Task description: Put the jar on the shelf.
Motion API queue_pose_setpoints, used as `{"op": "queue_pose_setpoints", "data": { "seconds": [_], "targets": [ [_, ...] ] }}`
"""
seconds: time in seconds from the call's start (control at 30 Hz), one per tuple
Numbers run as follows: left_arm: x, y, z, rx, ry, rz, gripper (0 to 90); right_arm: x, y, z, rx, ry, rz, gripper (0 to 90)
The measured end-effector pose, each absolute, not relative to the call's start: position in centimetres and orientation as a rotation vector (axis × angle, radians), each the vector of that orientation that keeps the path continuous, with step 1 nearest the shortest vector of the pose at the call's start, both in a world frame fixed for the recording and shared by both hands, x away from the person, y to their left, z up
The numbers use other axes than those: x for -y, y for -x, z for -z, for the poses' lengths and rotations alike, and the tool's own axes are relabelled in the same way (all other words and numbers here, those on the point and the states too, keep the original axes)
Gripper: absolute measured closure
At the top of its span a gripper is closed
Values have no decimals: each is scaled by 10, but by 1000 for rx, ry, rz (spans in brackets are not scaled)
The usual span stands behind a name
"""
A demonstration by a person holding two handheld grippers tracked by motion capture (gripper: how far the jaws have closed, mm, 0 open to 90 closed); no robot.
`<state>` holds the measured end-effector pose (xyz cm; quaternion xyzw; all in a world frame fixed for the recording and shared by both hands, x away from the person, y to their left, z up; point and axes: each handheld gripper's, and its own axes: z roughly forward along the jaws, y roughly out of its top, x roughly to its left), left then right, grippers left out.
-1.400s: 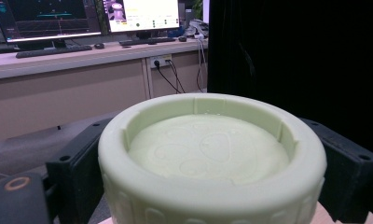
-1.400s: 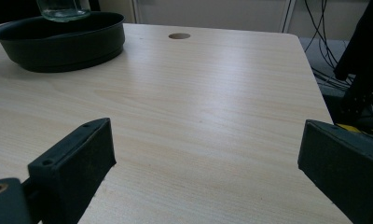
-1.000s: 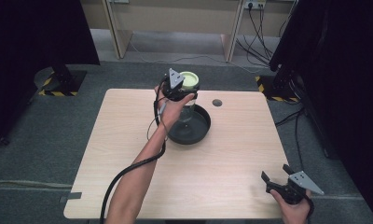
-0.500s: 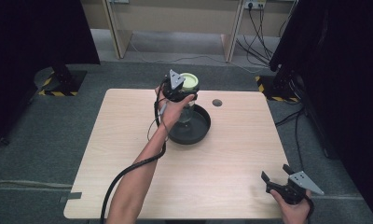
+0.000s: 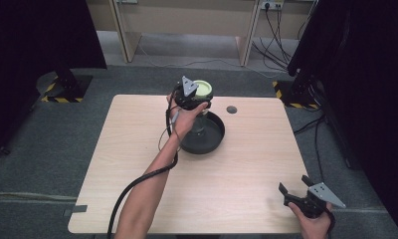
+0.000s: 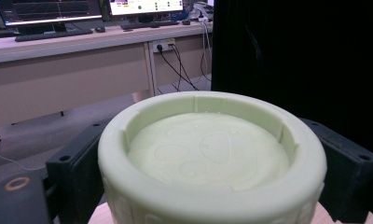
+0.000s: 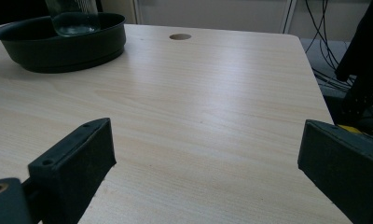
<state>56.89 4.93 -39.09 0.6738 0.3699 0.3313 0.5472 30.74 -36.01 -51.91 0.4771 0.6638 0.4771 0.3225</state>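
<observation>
Pinching a pale green lid between its jaws, the left hand-held gripper holds it above the black bowl, seemingly over a glass jar standing there. The right hand-held gripper, jaws spread, hovers near the surface's corner.

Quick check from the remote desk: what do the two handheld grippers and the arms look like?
Both grippers are black. The left gripper and right gripper each carry a grey three-cornered plate on top. Their jaws are flat black blocks with small screw holes. A thick black cable trails from the left one along the forearm. Both forearms are bare, with no sleeves or gloves visible.
</observation>
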Motion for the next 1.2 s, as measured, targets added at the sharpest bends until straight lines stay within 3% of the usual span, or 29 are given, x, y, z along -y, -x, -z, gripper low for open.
{"op": "queue_pose_setpoints", "data": {
  "seconds": [1.2],
  "targets": [
    [-43,-576,398,-898,-1606,-777,108,360,-308,519,-1746,-1249,-1255,40]
  ]
}}
